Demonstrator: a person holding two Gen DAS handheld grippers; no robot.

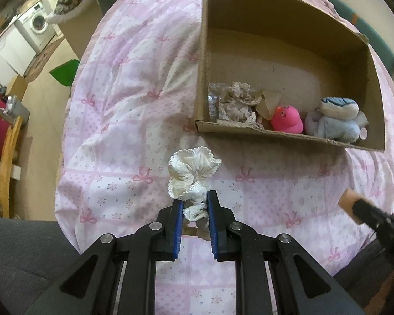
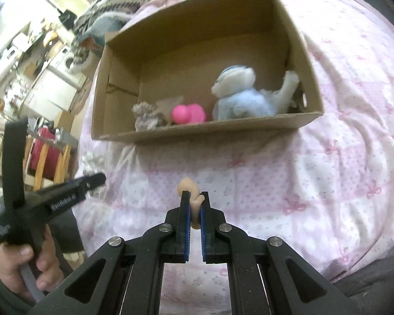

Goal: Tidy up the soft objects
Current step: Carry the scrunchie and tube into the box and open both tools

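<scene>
Pink quilted bedspread (image 1: 134, 110), cardboard box (image 1: 283, 52) holding pink duck (image 1: 287, 119) and blue plush (image 1: 336, 120), left gripper (image 1: 194, 203) pinching white lace scrunchie (image 1: 193, 173) just before box, right gripper (image 2: 195, 202) pinching small beige piece (image 2: 189, 187) nearby.

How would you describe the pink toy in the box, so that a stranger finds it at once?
On the pink quilt stands an open cardboard box. Three soft things lie along its near wall, and the pink toy is the middle one. It is smooth, round and bright pink, between a beige lace bundle and a fluffy blue-and-white plush animal.
</scene>
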